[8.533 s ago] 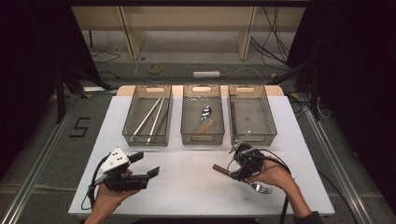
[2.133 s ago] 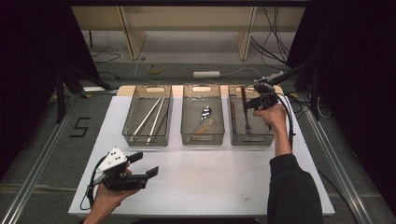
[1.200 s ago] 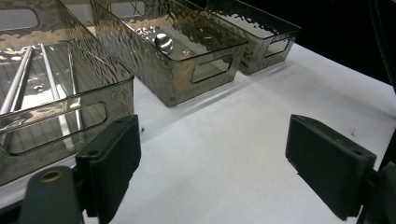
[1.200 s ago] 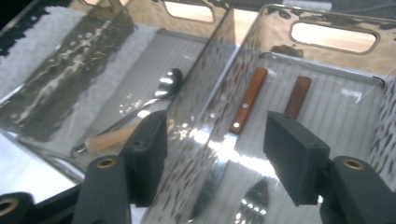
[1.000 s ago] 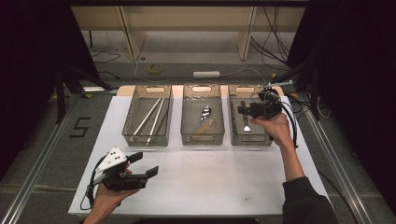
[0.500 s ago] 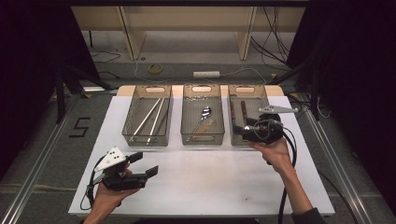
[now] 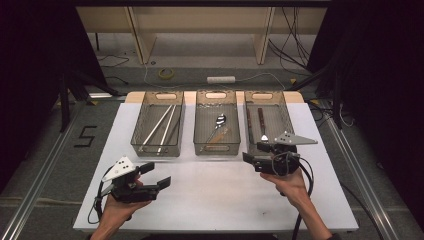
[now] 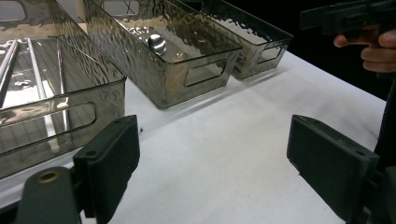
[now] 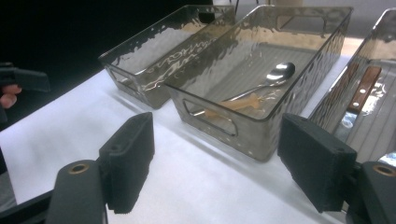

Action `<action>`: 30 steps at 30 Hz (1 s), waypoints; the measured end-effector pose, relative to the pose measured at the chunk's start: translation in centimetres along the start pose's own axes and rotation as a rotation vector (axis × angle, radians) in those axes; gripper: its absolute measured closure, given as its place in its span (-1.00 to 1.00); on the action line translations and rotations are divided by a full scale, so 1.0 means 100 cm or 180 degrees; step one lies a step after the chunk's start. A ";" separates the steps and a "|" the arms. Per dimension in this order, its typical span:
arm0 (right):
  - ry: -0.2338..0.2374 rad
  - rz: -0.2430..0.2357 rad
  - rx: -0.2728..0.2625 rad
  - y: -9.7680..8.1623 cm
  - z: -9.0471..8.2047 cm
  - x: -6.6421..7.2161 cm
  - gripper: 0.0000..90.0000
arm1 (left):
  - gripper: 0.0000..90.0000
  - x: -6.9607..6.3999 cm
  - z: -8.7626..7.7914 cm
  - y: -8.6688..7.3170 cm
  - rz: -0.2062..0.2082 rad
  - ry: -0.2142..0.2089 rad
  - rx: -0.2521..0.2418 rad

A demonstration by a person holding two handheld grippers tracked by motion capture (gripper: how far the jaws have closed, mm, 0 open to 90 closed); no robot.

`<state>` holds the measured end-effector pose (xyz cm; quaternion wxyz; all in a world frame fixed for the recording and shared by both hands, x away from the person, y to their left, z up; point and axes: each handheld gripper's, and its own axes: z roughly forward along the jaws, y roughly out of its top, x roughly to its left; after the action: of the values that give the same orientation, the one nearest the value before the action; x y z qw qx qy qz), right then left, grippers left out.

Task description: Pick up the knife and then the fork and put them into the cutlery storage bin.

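Right gripper [image 7: 257, 159] withdrawn from the right bin to the table; its jaws have just been opening, nothing between them.

High view: wooden-handled fork [image 7: 262, 124] lies flat inside the smoky ribbed plastic right-hand bin [image 7: 287, 117]; left gripper [image 7: 156, 176] spread, unmoved. Right gripper view: brown handle, steel neck [image 9: 359, 95].

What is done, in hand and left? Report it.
Done: chopsticks lie in the left bin, a spoon in the middle bin, two wooden-handled pieces in the right bin. In hand: nothing; left gripper open, right gripper: jaws have just been opening, empty. Left: probably nothing; tabletop bare.
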<state>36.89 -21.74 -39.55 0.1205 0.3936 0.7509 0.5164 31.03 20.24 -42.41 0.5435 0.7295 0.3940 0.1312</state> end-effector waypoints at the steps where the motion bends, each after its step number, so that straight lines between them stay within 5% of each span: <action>1: 0.0028 0.0002 0.0000 -0.002 -0.001 0.002 -0.37 | -0.63 0.000 0.000 0.000 0.0009 -0.0001 0.0002; 30: -0.0090 -0.0224 -0.0180 -0.051 -0.027 0.017 -0.39 | -0.63 0.000 0.000 0.000 -0.0036 -0.0108 -0.0018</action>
<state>31.80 -23.18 -42.45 0.1603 0.3707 0.7476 0.5273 31.03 20.24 -42.44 0.5530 0.7278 0.3885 0.1169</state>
